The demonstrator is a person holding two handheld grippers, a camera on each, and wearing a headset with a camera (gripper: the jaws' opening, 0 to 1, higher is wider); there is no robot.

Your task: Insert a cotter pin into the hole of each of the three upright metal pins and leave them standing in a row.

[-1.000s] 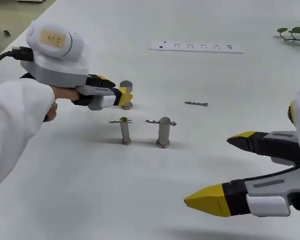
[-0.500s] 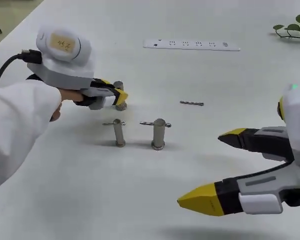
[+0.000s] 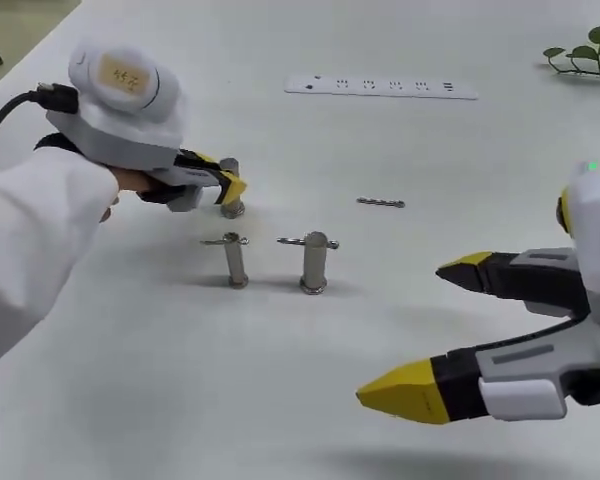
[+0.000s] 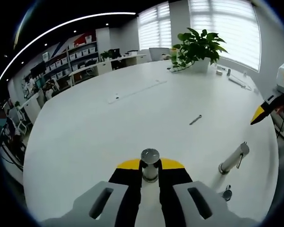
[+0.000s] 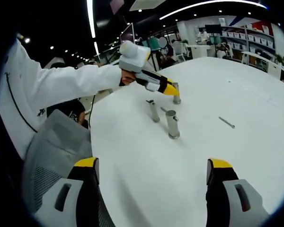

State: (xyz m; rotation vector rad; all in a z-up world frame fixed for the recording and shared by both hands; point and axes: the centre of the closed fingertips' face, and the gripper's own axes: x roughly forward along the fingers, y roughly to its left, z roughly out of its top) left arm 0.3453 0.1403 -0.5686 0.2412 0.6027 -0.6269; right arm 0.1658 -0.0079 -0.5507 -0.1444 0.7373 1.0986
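Two upright metal pins (image 3: 236, 262) (image 3: 314, 263) stand side by side mid-table, each with a cotter pin through its top. A third metal pin (image 3: 231, 192) stands just behind the left one, and my left gripper (image 3: 228, 186) is shut on it; in the left gripper view this pin (image 4: 150, 165) sits between the yellow-tipped jaws, its hole bare. A loose cotter pin (image 3: 381, 203) lies flat to the right of the group. My right gripper (image 3: 420, 335) hovers open at the near right, holding nothing, well apart from the pins (image 5: 173, 124).
A white power strip (image 3: 380, 88) lies at the far side of the white table (image 3: 180, 400). A potted plant (image 3: 580, 55) stands at the far right corner. A person's white sleeve (image 3: 30, 250) reaches in from the left. An office chair (image 5: 52, 156) sits beside the table edge.
The headset view has drifted a little, so everything sits slightly further left. The left gripper stays shut on the rear pin, edging slightly left of the row. The right gripper stays open.
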